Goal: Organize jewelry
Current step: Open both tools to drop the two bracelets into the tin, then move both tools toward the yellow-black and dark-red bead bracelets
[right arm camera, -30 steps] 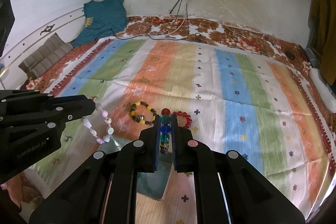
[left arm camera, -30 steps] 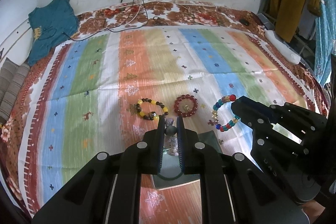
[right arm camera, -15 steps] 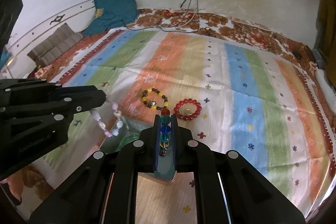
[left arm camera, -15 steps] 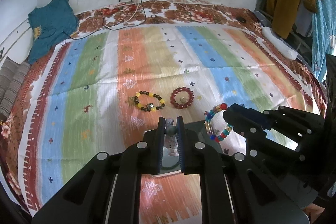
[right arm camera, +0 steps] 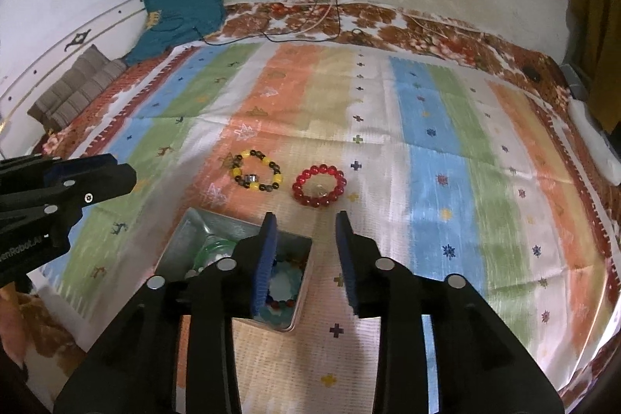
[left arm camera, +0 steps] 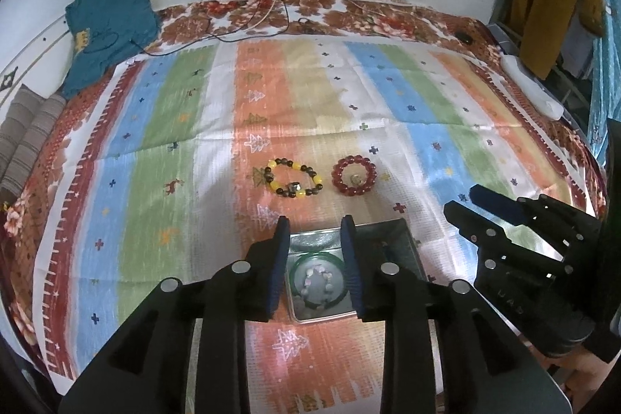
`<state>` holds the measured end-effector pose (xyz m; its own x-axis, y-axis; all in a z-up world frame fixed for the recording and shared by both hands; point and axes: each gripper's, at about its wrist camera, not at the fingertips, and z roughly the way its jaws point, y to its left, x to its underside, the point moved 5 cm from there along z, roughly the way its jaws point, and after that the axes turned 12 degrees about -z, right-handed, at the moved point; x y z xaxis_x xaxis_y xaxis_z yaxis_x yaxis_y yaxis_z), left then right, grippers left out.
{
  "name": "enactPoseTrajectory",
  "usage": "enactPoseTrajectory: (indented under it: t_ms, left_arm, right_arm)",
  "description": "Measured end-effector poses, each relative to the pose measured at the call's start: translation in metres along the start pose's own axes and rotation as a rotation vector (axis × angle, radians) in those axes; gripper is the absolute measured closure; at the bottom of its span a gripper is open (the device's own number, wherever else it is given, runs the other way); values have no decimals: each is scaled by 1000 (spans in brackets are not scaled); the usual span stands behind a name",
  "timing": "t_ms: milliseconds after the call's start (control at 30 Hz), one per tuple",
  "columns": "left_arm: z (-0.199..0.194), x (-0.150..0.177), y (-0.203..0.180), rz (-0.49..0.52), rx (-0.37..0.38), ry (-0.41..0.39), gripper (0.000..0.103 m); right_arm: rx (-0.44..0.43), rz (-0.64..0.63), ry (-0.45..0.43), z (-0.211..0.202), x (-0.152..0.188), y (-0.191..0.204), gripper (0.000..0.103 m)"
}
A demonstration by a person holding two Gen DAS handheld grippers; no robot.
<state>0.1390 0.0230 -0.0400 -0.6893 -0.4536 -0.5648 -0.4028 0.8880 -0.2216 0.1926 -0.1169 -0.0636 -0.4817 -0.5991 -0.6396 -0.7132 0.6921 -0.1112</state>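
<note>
Both claws, left claw (left arm camera: 315, 260) and right claw (right arm camera: 306, 255), gape wide and empty over the tin (left arm camera: 403, 239), seemingly holding several bracelets; beyond it, the yellow bracelet (left arm camera: 295, 178) and red bracelet (left arm camera: 354, 176) wait.

Shiny metal tin (left arm camera: 407, 251), glossy red bead bracelet (left arm camera: 354, 175), matt woven cloth (left arm camera: 163, 127).

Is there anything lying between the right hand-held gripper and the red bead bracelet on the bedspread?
Nothing visible. The right hand-held gripper is open, and only bare striped bedspread lies between it and the red bracelet. The metal tin sits off to the left.
</note>
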Motion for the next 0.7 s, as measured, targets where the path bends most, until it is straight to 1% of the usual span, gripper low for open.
enactPoseTrajectory:
  t_ms: [67, 200, 267, 333, 500, 567, 633, 700]
  left_arm:
    - [1, -1, 2, -6, 1, 4, 73]
    - [2, -2, 4, -13, -3, 3, 66]
    - [5, -3, 7, -21, -8, 7, 64]
    - [8, -5, 10, -30, -17, 10, 59]
    - [15, -11, 19, -53, -36, 16, 58]
    - [16, -13, 21, -62, -37, 16, 55]
    - [17, -15, 21, -61, -41, 11, 52]
    - [19, -17, 19, -56, -41, 9, 50]
  right_arm:
    - [-1, 1, 11, 3, 1, 0, 66]
    - [-2, 8, 21, 7, 0, -3, 60]
    - [-1, 9, 28, 9, 0, -3, 60]
    - [0, 8, 33, 11, 0, -3, 58]
    - [4, 11, 37, 14, -1, -6, 55]
    - [3, 13, 40, 17, -3, -7, 54]
    - [2, 13, 41, 19, -4, -8, 50]
    - [-3, 17, 44, 22, -6, -9, 49]
